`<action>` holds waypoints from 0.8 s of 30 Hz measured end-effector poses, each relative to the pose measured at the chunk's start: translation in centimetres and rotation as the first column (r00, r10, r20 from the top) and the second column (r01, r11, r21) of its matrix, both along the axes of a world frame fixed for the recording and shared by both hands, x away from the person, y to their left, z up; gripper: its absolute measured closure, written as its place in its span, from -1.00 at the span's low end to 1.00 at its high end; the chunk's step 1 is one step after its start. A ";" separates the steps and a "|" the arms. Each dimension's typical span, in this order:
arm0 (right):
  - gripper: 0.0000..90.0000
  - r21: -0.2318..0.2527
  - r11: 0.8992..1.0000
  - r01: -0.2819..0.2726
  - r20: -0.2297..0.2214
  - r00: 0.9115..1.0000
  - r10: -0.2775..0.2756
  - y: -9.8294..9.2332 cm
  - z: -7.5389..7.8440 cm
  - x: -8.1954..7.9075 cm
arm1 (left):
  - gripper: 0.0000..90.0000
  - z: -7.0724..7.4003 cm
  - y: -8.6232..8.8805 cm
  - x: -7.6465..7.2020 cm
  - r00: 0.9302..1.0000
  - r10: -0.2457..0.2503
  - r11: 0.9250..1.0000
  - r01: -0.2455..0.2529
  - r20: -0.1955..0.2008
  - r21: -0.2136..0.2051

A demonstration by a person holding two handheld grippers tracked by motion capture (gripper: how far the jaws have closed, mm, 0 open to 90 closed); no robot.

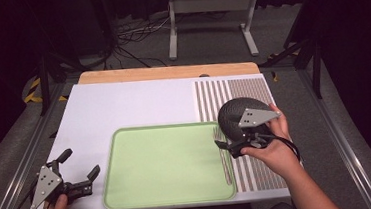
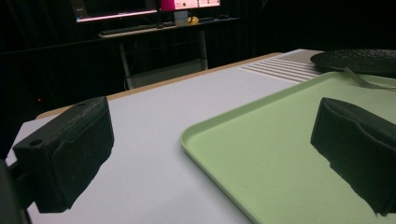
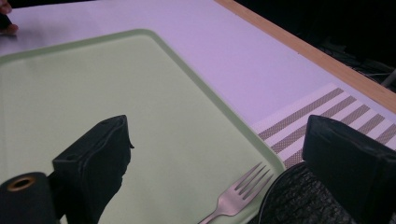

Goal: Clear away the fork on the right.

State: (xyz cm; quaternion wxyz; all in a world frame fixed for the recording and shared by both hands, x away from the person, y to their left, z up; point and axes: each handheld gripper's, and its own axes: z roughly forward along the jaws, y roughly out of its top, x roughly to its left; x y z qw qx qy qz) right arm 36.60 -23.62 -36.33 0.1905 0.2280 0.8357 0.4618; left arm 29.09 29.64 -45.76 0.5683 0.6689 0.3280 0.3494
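A pale green tray (image 1: 168, 166) lies at the table's near middle. A metal fork (image 1: 222, 154) rests along its right rim, tines pointing away. A black textured plate (image 1: 231, 112) sits on the striped placemat (image 1: 252, 91), touching the tray's far right corner. My right gripper (image 1: 226, 134) hovers open over that corner. In the right gripper view, one jaw is above the tray (image 3: 70, 84) and the other above the plate (image 3: 299, 203), with the fork (image 3: 238, 192) between them. My left gripper (image 1: 81, 162) stands open at the tray's left edge, holding nothing.
The white table top (image 1: 123, 104) has a wooden strip (image 1: 168, 72) along its far edge. Beyond it are a metal stand (image 1: 212, 19) and cables on the floor. A desk with monitors (image 2: 149, 9) stands in the dark background of the left gripper view.
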 end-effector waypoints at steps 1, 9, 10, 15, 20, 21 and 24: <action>-0.82 0.000 1.000 0.000 0.000 1.000 0.000 0.0 0.0 0.0 | -1.00 0.0 0.0 0.0 1.000 0.000 1.000 0.000 0.000 0.000; -0.82 0.066 0.998 -0.004 0.055 0.998 0.000 -3.0 -0.2 -0.9 | -1.00 0.0 0.0 0.0 1.000 0.002 1.000 -0.002 0.002 -0.007; -0.82 0.078 0.997 -0.009 0.062 0.998 0.004 -3.4 -0.2 -1.0 | -1.00 0.0 0.1 0.0 1.000 0.001 1.000 -0.001 0.003 -0.004; -0.82 0.128 0.992 -0.004 0.098 0.995 -0.009 -5.2 -0.5 -1.6 | -1.00 0.0 0.1 0.0 1.000 0.001 1.000 -0.001 0.002 -0.008; -0.82 0.158 0.987 -0.005 0.122 0.992 -0.015 -6.5 -1.0 -2.1 | -1.00 0.0 0.0 0.0 1.000 -0.001 1.000 0.001 0.001 -0.008; -0.82 0.158 0.987 -0.005 0.122 0.992 -0.015 -6.5 -1.0 -2.1 | -1.00 0.0 0.0 0.0 1.000 -0.001 1.000 0.001 0.001 -0.008; -0.81 0.179 0.984 0.015 0.121 0.992 -0.037 -7.6 -1.8 -2.3 | -1.00 0.0 0.0 0.0 1.000 0.000 1.000 0.000 0.002 -0.007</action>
